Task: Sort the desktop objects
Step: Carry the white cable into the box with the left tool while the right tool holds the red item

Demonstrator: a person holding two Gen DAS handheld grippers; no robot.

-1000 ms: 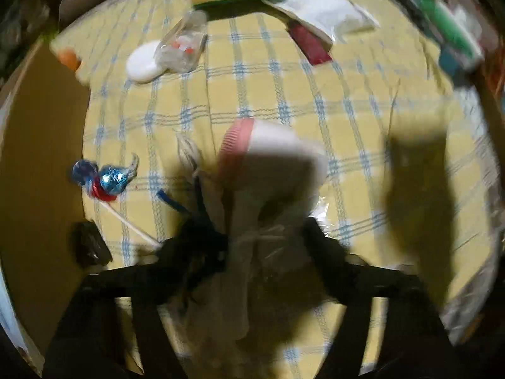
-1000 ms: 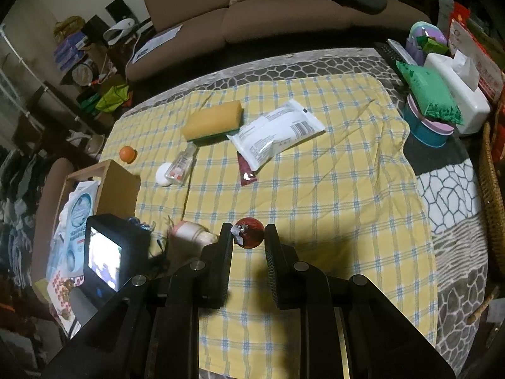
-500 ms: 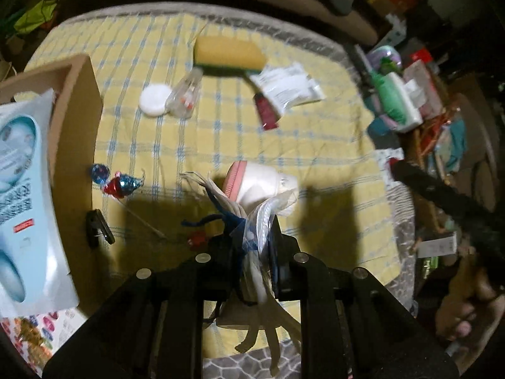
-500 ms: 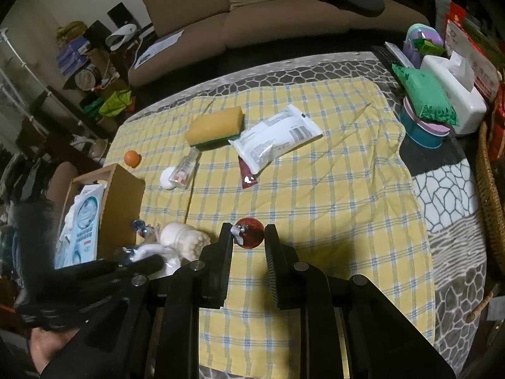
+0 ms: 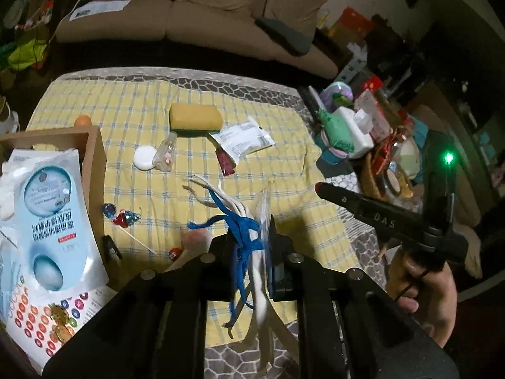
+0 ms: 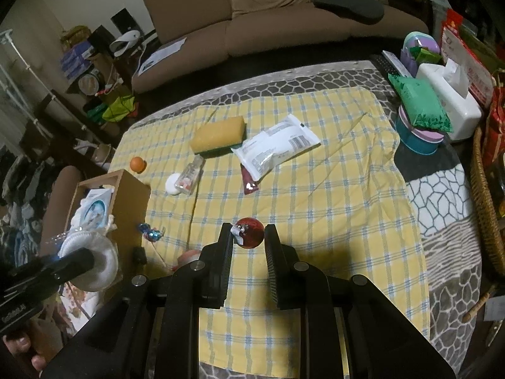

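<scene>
Both jaws grip: left gripper (image 5: pixel 251 246), closing, has lifted the bagged laces (image 5: pixel 252 221) off the counter; right gripper (image 6: pixel 247 237) holds red bauble (image 6: pixel 250 232).

The yellow checked cloth (image 6: pixel 331 195) lay bare across its right half and along the near edge. The sponge (image 6: pixel 219 134), white packet (image 6: pixel 276 150) and small bottle (image 6: pixel 189 178) crowded the far left. The open wooden box (image 6: pixel 131 195) blocked the left edge. A tissue box (image 6: pixel 451 101) and wicker basket (image 6: pixel 486 202) stood beyond the right edge.
</scene>
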